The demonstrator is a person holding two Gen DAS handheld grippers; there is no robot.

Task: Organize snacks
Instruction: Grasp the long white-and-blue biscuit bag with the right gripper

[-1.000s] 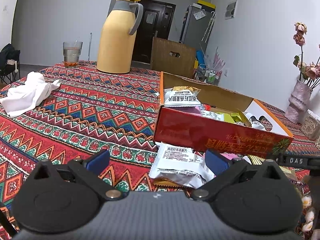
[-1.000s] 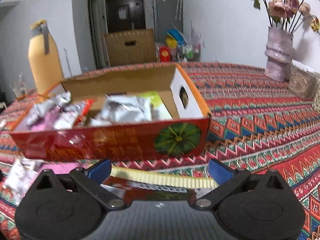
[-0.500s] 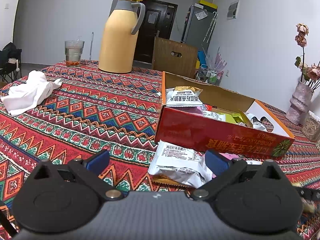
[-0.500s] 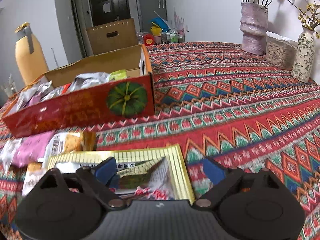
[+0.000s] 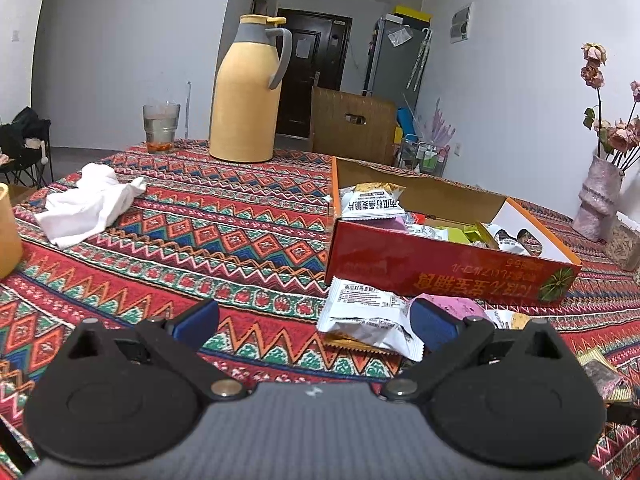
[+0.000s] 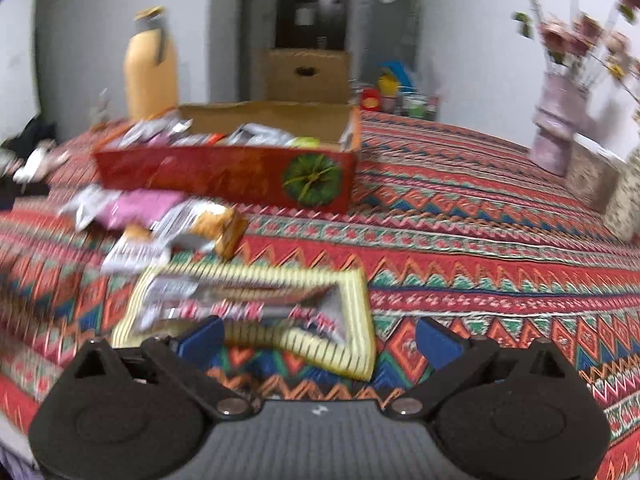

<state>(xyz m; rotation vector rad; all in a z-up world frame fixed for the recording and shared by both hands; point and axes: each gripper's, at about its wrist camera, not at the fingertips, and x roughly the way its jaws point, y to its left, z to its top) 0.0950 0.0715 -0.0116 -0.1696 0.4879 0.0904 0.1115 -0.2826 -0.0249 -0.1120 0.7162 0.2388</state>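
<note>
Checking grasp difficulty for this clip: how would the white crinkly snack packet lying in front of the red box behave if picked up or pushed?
The white crinkly foil snack packet looks puffy and creased, so it is probably light and would flex when squeezed. Its glossy film may be slippery. It lies partly over a gold-edged wrapper, so a push would probably drag that along.

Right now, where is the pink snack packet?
The pink snack packet lies on the tablecloth against the red snack box's front wall, right of the white packet; in the right wrist view it sits left of centre.
</note>
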